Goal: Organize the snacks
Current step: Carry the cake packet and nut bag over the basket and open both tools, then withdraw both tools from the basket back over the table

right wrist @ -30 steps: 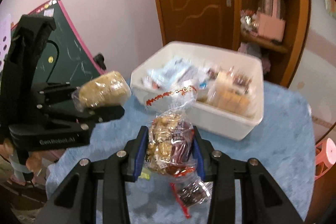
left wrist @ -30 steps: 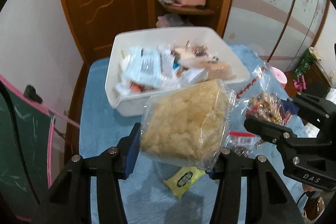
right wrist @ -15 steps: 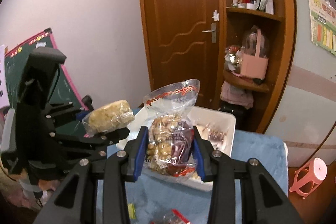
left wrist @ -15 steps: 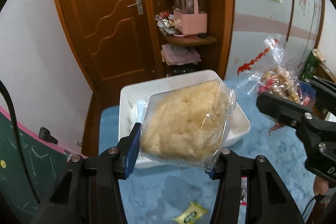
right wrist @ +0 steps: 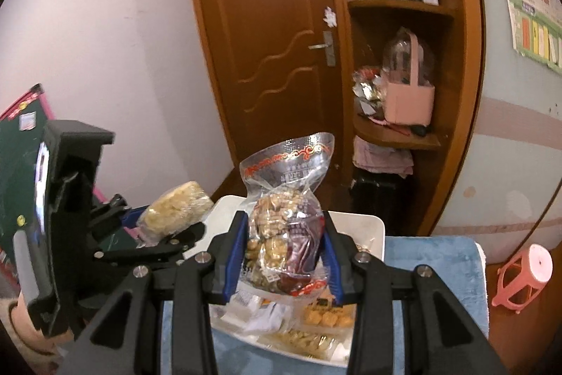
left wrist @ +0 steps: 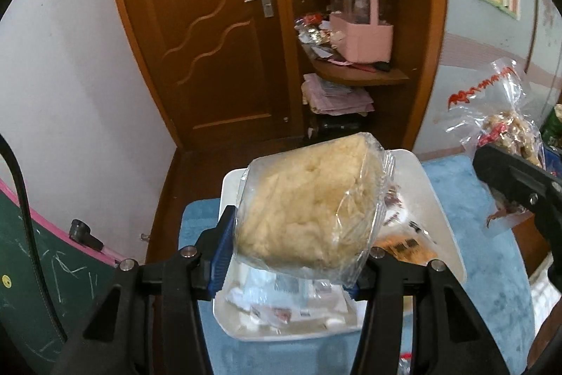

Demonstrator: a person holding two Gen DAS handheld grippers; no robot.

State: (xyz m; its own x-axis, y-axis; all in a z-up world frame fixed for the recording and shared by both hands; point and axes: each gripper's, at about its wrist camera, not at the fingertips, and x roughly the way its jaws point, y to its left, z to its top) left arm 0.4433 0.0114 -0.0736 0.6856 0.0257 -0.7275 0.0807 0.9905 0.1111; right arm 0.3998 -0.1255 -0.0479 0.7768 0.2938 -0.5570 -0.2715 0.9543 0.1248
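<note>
Carrying one packet in each gripper, the person is at the transfer step, with both loads held above the white bin [left wrist: 442, 209] on the blue-covered desk [left wrist: 491, 234]. The left gripper [left wrist: 295, 255] has its jaws clamped on the wrapped yellow cake [left wrist: 309, 209], which hangs over the near half of the bin. The right gripper [right wrist: 281, 255] has its jaws pressed onto the clear bag of nuts [right wrist: 284, 234], whose sealed red-printed top stands upright above the bin. The bin already holds several packets [right wrist: 323, 315], among them an orange one and several pale ones.

Judged from this position, the placing step is not yet done. The next move calls for lowering each packet toward the bin floor, then parting the jaws so the packet drops inside the walls. The cake is soft and its film slack, so a low release would limit tumbling. The two grippers sit close together over the bin; releasing one at a time would avoid contact between them.
</note>
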